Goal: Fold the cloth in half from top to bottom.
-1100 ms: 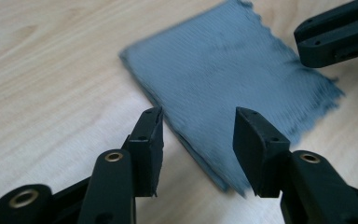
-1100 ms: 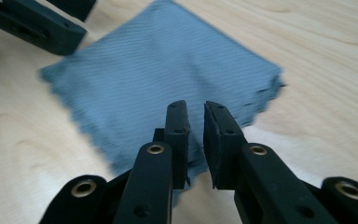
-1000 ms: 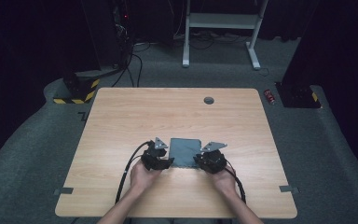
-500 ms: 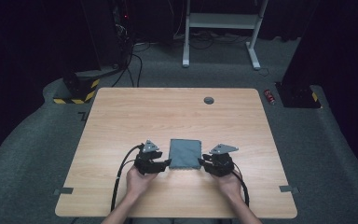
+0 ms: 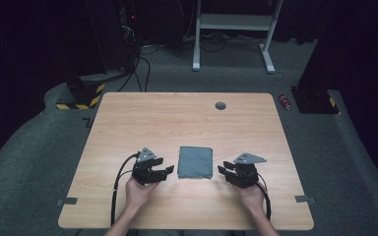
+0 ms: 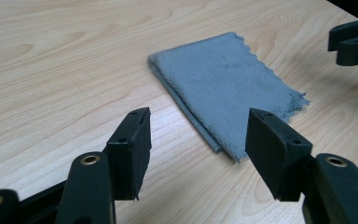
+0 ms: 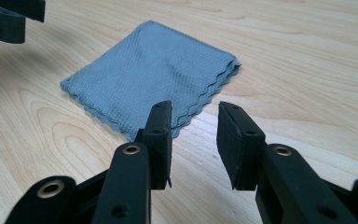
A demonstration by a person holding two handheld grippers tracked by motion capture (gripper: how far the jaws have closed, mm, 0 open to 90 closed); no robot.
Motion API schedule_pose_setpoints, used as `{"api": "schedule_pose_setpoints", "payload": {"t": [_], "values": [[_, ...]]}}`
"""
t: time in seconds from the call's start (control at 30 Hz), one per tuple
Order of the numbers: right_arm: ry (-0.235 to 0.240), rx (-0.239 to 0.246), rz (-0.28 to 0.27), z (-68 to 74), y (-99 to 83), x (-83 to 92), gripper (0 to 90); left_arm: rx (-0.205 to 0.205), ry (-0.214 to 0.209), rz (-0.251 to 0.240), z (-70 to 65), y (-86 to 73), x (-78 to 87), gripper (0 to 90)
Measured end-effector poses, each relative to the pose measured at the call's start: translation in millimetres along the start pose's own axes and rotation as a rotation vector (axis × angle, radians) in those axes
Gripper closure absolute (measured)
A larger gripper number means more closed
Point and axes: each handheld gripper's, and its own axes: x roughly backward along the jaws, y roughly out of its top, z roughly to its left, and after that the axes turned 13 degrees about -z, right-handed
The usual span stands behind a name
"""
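The left gripper (image 6: 193, 154) hangs just above the wooden counter (image 6: 60, 65), its jaws standing wide with nothing between them, having just been opening; ahead lies a folded grey cloth (image 6: 228, 95), flat, its near corner just beyond the jaws; the right gripper (image 6: 354, 42) shows past the cloth.

A grey cloth (image 5: 195, 162) is seen folded into a small, neat rectangle of several layers, lying flat on the table (image 5: 128, 118) near its front edge. A waffle-like weave is shown, and its stacked edges are scalloped.
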Motion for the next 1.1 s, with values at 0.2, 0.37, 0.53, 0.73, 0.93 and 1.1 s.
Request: {"api": "schedule_pose_setpoints", "payload": {"t": [0.2,0.37,0.53,0.73,0.93,1.1], "values": [[-0.018,-0.005,-0.024,-4.2,-0.7,12.9,65.4,0.0,0.025,-0.021,5.0,-1.9,12.8,40.8],[-0.038,-0.025,-0.033,-9.1,-6.7,22.6,65.5,0.004,0.047,-0.035,9.5,-4.8,22.9,40.6],[-0.062,-0.04,-0.044,-14.0,-12.9,33.2,65.6,-0.008,0.083,-0.05,12.2,-7.5,33.1,40.5],[-0.088,-0.049,-0.035,-17.9,-21.1,41.1,65.5,-0.006,0.121,-0.045,18.8,-14.7,44.1,40.4],[-0.116,-0.059,-0.023,-20.4,-30.8,45.7,65.5,0.006,0.154,-0.027,26.5,-26.2,50.3,40.4],[-0.141,-0.048,0.005,-22.9,-36.7,48.8,65.4,0.006,0.184,-0.008,31.3,-34.3,53.4,40.3]]}}
